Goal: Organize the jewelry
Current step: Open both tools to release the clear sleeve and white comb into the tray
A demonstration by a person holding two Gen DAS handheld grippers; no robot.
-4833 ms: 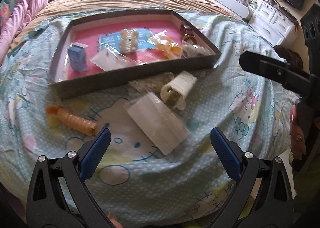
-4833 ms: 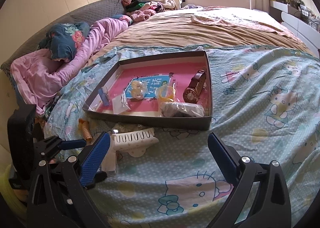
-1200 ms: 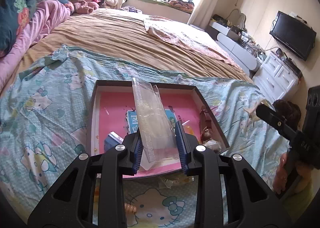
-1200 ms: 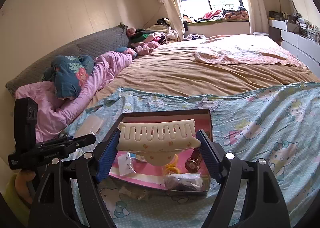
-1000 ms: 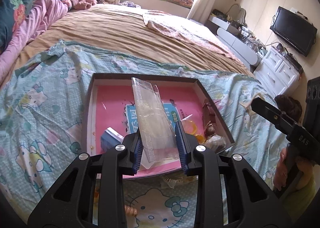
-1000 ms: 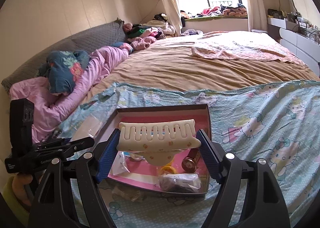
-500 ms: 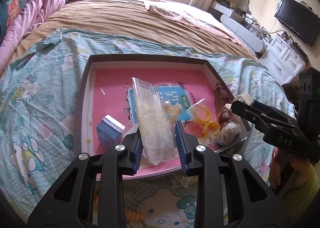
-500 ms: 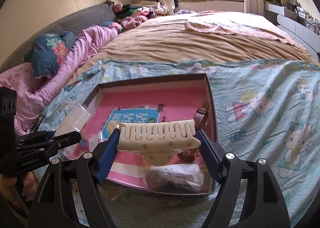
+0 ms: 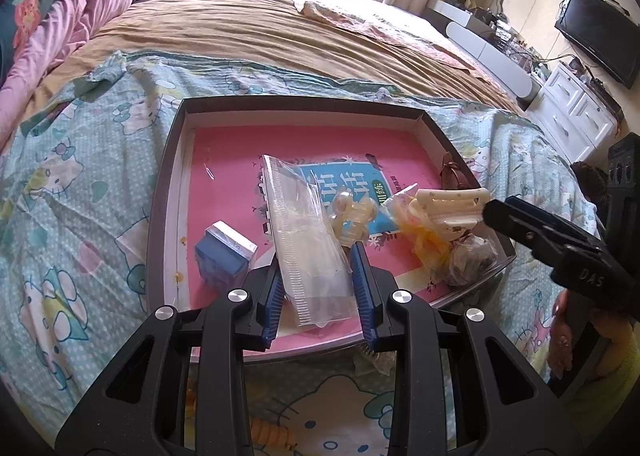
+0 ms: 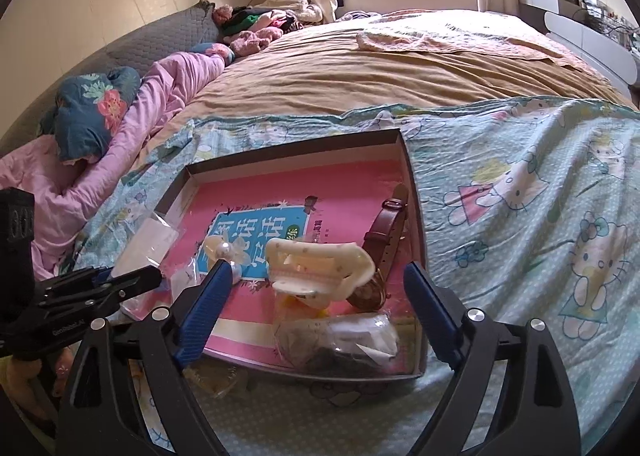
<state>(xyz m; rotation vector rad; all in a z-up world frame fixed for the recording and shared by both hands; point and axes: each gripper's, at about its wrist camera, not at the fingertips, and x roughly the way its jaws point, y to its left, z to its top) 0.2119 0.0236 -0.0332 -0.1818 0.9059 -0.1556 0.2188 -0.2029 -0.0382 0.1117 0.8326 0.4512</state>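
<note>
A shallow dark tray (image 9: pixel 168 184) with a pink floor lies on the cartoon-cat blanket. My left gripper (image 9: pixel 318 276) is shut on a clear plastic bag (image 9: pixel 308 240), held low over the tray's near side. My right gripper (image 10: pixel 316 276) is over the tray's near right corner and its jaws are opening. The cream hair claw clip (image 10: pixel 320 262) lies tilted between them, with neither pad touching it. In the left wrist view that clip (image 9: pixel 452 204) sits just off the right gripper's (image 9: pixel 560 244) tip. The right wrist view shows the left gripper (image 10: pixel 100 288) with its bag (image 10: pixel 148 240).
In the tray lie a blue box (image 9: pixel 224 252), a pearl bow clip (image 9: pixel 352 216), a yellow piece (image 9: pixel 424 240), a brown strap watch (image 10: pixel 388 232) and a bagged dark item (image 10: pixel 344 340). An orange spiral tie (image 9: pixel 268 432) lies on the blanket near the tray. A hand (image 9: pixel 560 344) shows at right.
Both grippers have come down over the tray. The right jaws have spread and released the cream clip, which now rests tilted in the tray. The left still grips the bag.
</note>
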